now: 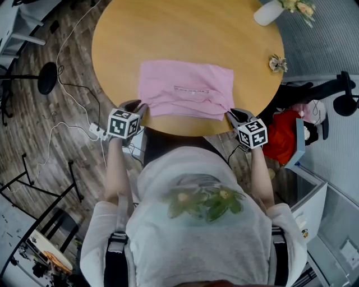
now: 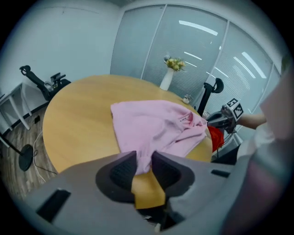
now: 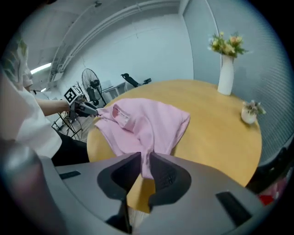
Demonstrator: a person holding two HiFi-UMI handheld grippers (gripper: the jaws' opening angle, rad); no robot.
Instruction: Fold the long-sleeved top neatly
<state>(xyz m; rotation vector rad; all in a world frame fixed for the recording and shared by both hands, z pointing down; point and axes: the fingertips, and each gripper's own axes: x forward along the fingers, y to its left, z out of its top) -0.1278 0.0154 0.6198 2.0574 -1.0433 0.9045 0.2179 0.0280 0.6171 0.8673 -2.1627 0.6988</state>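
In the head view the person's shirt with its leaf print fills the lower part. Beyond it both arms reach to the near rim of the round wooden tabletop. The pink long-sleeved top lies there as a broad, partly folded rectangle (collar label showing), with its near edge at the rim. The left gripper is at the top's near left corner and the right gripper at its near right corner. A white vase of flowers stands at the far right edge.

In the left gripper view the jaws stand a little apart, and a fold of the long-sleeved top fills the gap at their tips, touching both pads. Bare tabletop shows below it, and the right gripper is at the far corner.

In the right gripper view the jaws are nearly together, pinching a narrow fold of the long-sleeved top. The rest spreads over the tabletop toward the left gripper.
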